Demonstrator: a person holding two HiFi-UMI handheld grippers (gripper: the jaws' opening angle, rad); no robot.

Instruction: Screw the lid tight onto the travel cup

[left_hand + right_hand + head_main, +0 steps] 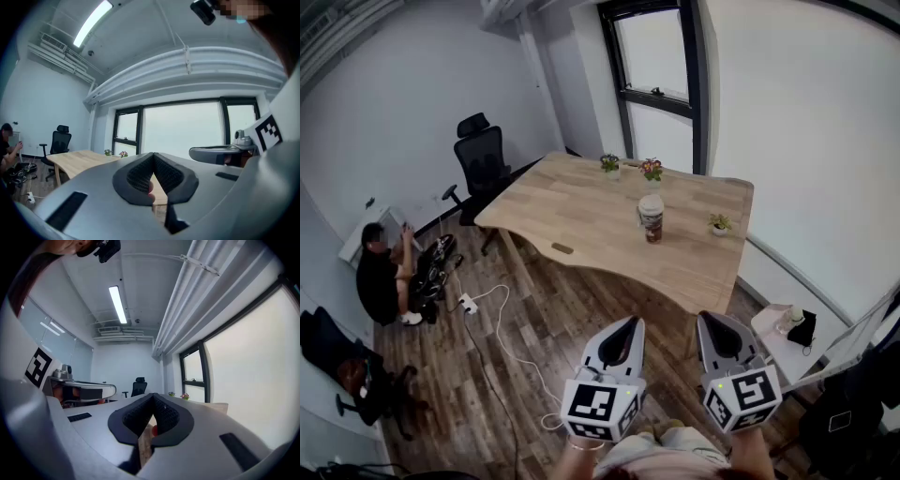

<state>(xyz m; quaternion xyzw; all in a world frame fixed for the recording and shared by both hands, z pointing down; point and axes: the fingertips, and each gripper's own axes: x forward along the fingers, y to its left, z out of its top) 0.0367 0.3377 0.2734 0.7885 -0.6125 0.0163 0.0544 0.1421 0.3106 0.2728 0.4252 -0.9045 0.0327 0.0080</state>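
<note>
L gripper (627,325) + R gripper (718,322): jaws pressed together, empty. Reckon travel cup (652,223) is light, stiff, slick; hold body, twist lid (651,201) by rim.

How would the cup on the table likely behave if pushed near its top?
The cup stands upright, taller than wide, so a high push would probably tip it rather than slide it. Being round, it might then roll on the flat table. It looks stiff; its weight cannot be judged.
</note>
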